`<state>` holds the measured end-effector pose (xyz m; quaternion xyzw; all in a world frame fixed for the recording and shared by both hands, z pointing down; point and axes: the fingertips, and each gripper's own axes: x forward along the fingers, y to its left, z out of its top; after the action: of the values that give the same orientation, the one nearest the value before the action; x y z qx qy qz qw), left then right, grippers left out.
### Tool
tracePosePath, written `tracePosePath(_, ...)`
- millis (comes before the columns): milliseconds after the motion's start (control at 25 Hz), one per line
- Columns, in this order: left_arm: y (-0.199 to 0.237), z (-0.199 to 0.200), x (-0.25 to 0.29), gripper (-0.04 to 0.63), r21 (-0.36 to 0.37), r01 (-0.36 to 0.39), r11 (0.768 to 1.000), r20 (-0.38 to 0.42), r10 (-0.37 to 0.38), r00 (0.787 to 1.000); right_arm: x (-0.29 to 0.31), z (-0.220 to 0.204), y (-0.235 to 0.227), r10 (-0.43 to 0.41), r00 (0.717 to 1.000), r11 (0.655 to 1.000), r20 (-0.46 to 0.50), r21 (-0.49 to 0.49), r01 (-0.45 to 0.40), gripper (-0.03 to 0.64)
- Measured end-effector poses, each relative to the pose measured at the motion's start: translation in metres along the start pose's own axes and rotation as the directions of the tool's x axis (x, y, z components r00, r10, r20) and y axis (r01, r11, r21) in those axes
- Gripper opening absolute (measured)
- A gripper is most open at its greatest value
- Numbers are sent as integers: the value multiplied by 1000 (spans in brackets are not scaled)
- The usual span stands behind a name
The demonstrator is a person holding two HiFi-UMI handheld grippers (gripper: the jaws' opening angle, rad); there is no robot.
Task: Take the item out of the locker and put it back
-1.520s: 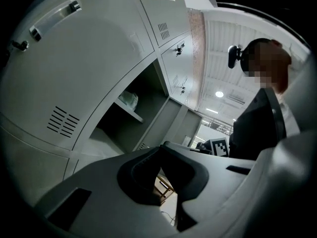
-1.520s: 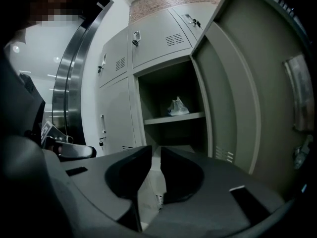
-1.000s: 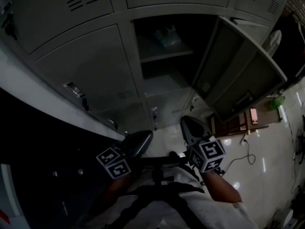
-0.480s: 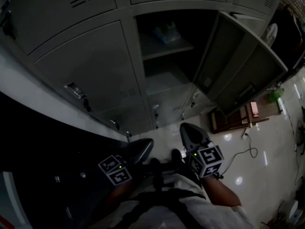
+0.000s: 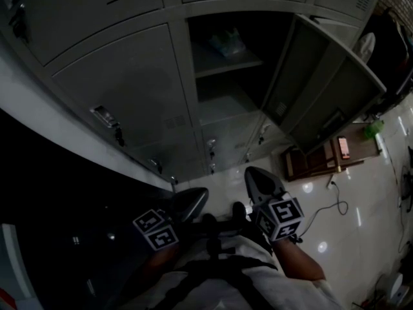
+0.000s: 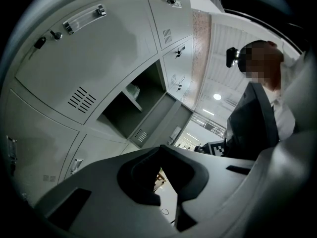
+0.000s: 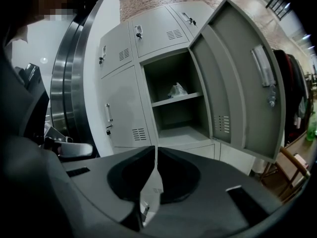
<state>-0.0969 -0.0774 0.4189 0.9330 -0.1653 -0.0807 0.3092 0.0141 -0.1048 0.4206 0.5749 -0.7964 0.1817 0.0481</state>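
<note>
The crumpled item [image 7: 177, 89] is lying on the upper shelf [image 7: 166, 102] of the open locker [image 7: 171, 66]. The fingers of the right gripper [image 7: 156, 148] have just been closing on nothing. Those of the left gripper [image 6: 159, 148] are sitting together, empty.

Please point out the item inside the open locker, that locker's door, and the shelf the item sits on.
item [image 7: 177, 89]: right gripper view, on its pale crumpled middle.
locker door [image 7: 237, 78]: right gripper view, on the bare inner face of the swung-out panel.
shelf [image 7: 166, 102]: right gripper view, on its front edge.
</note>
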Motion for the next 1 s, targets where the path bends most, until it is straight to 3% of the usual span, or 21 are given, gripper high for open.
tracePosePath(240, -8, 3, 13, 3, 23, -13, 1000, 14, 13, 1000, -4, 7, -9, 33, 999, 999, 12, -8, -33, 15)
tracePosePath(400, -19, 2, 26, 3, 38, -59, 998, 55, 57, 997, -12, 3, -23, 82, 996, 996, -24, -27, -83, 14)
tracePosePath(520, -30, -4, 37, 3, 38, -98, 994, 94, 95, 991, -25, 14, -25, 147, 989, 989, 2, -38, -146, 14)
tracePosePath(720, -64, -31, 56, 3, 33, -146, 989, 142, 140, 980, -64, 4, -41, 223, 975, 974, -7, -48, -223, 14)
tracePosePath(1000, -105, -75, 65, 3, 15, -191, 981, 131, 187, 974, -110, -18, -62, 249, 968, 968, -30, -19, -249, 14)
